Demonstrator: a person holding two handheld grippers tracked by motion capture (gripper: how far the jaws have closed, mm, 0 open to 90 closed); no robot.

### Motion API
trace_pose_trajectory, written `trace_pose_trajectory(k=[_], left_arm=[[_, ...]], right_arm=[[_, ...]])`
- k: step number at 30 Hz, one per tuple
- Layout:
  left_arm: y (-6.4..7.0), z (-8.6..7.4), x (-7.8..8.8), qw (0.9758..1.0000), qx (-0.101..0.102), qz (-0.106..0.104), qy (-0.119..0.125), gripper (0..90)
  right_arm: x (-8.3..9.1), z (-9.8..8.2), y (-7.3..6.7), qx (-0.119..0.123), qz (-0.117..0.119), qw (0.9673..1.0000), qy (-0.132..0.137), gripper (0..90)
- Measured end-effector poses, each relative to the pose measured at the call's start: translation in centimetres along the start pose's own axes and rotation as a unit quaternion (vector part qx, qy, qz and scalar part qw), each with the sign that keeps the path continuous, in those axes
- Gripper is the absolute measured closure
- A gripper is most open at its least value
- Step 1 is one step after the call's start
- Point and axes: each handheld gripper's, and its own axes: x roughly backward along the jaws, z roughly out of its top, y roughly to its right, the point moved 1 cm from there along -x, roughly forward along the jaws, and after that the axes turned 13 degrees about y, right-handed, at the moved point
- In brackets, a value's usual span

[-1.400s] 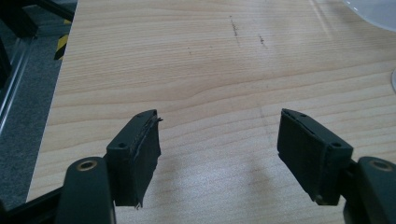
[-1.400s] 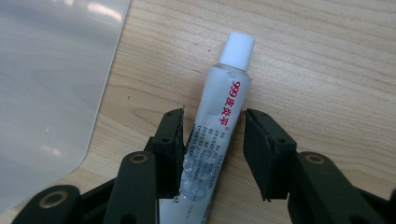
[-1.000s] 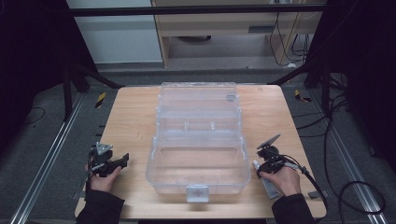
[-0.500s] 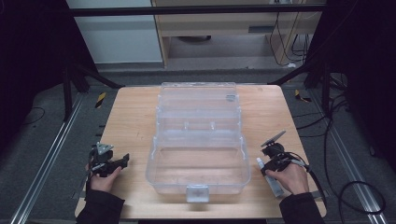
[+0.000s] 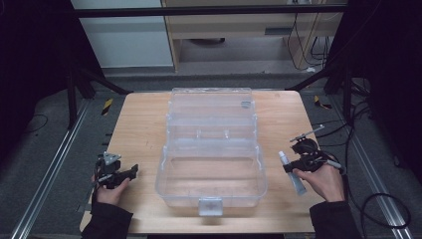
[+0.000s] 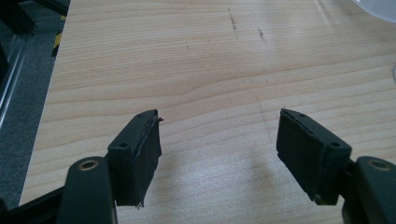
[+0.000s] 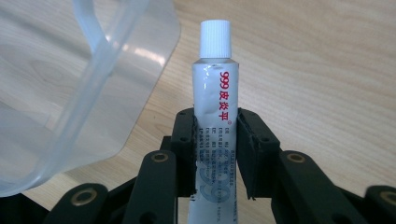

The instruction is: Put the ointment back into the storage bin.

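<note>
The open clear box (image 5: pixel 211 149) took the middle of the worktop (image 5: pixel 142 124), leaving bare wood strips on either side. The left tool (image 6: pixel 217 149) faced unblocked wood; the box's corner stood near the right tool (image 7: pixel 215 154).

One tube (image 7: pixel 215 102), one clear box (image 5: pixel 211 144)

Overhead camera faces forward-down; both gripper cameras skim the shared table (image 5: pixel 144 119) closely

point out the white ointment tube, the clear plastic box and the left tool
white ointment tube (image 7: pixel 215 100), right gripper view, printed body
clear plastic box (image 5: pixel 211 191), high view, front wall
left tool (image 6: pixel 217 156), left gripper view, between open jaws
</note>
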Motion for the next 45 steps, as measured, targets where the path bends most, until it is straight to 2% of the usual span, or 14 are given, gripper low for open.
trace_pose_trajectory(k=[9, 16, 23, 27, 30, 31, 32, 34, 35, 37, 41, 45], left_arm=[[0.1, 0.0, -0.1, 1.0000, 0.000, 0.000, -0.001, 30.1], [0.1, 0.0, -0.1, 1.0000, 0.001, 0.000, -0.001, 30.1], [0.1, 0.0, -0.1, 1.0000, 0.001, -0.001, -0.001, 30.1], [0.1, 0.0, -0.1, 1.0000, -0.001, -0.002, -0.001, 30.1], [0.1, 0.0, -0.1, 1.0000, 0.000, -0.002, -0.002, 30.2], [0.1, 0.0, -0.1, 1.0000, 0.000, -0.002, -0.001, 30.2], [0.1, 0.0, -0.1, 1.0000, 0.000, -0.002, -0.001, 30.2], [0.1, 0.0, -0.1, 1.0000, 0.000, -0.003, -0.001, 30.2], [0.1, 0.0, -0.1, 1.0000, 0.000, -0.003, -0.002, 30.2], [0.1, -0.1, -0.1, 1.0000, 0.001, -0.003, -0.002, 30.3], [0.1, -0.1, -0.1, 1.0000, 0.001, -0.004, -0.002, 30.3], [0.1, -0.1, -0.1, 1.0000, 0.000, -0.005, -0.002, 30.4]], right_arm=[[2.3, 1.9, -0.6, 0.016, 0.011, 0.9985, 0.052, 69.6], [3.6, 3.6, -1.6, 0.046, 0.021, 0.9951, 0.086, 69.7], [4.4, 4.8, -3.1, 0.096, 0.037, 0.9906, 0.090, 69.7], [4.7, 5.7, -4.1, 0.120, 0.063, 0.9869, 0.088, 69.7], [4.7, 6.3, -5.0, 0.150, 0.077, 0.9821, 0.083, 69.7], [4.7, 6.3, -5.0, 0.150, 0.077, 0.9821, 0.083, 69.7], [4.6, 6.7, -5.7, 0.165, 0.093, 0.9784, 0.082, 69.7], [4.6, 6.9, -6.0, 0.169, 0.099, 0.9772, 0.081, 69.7], [4.4, 7.3, -6.7, 0.194, 0.112, 0.9714, 0.079, 69.7], [4.2, 7.6, -7.2, 0.209, 0.121, 0.9673, 0.079, 69.7], [3.5, 8.2, -8.6, 0.246, 0.148, 0.9550, 0.073, 69.7], [2.8, 8.7, -9.5, 0.264, 0.166, 0.9477, 0.066, 69.7]])
